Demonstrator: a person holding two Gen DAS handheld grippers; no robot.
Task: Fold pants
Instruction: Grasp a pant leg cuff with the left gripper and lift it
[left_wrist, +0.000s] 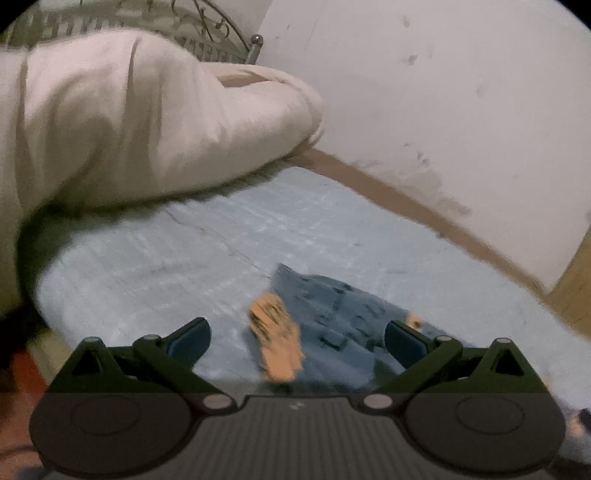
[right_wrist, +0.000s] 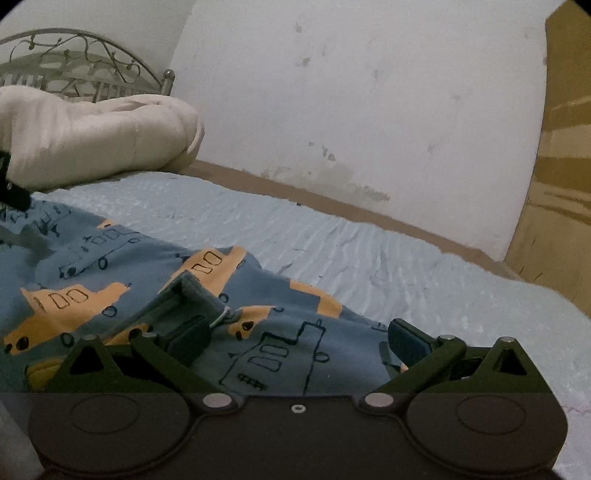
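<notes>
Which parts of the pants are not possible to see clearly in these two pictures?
- Left wrist view: the pants are blurred, so the print is unreadable; the left gripper body covers their near part.
- Right wrist view: the near edge of the pants is hidden by the right gripper; the left picture edge cuts them off.

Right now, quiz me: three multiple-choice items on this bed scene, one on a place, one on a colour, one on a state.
1. Where do the pants lie?
A. on the blue sheet
B. on the pillow
C. on the floor

2. What colour are the vehicle prints?
A. red
B. orange
C. white

3. How is the left gripper?
A. shut on cloth
B. shut on nothing
C. open

Key: 1 A, the sheet shows around them; 2 B, orange shapes on blue cloth; 3 C, its fingers stand wide apart, pressing nothing.
</notes>
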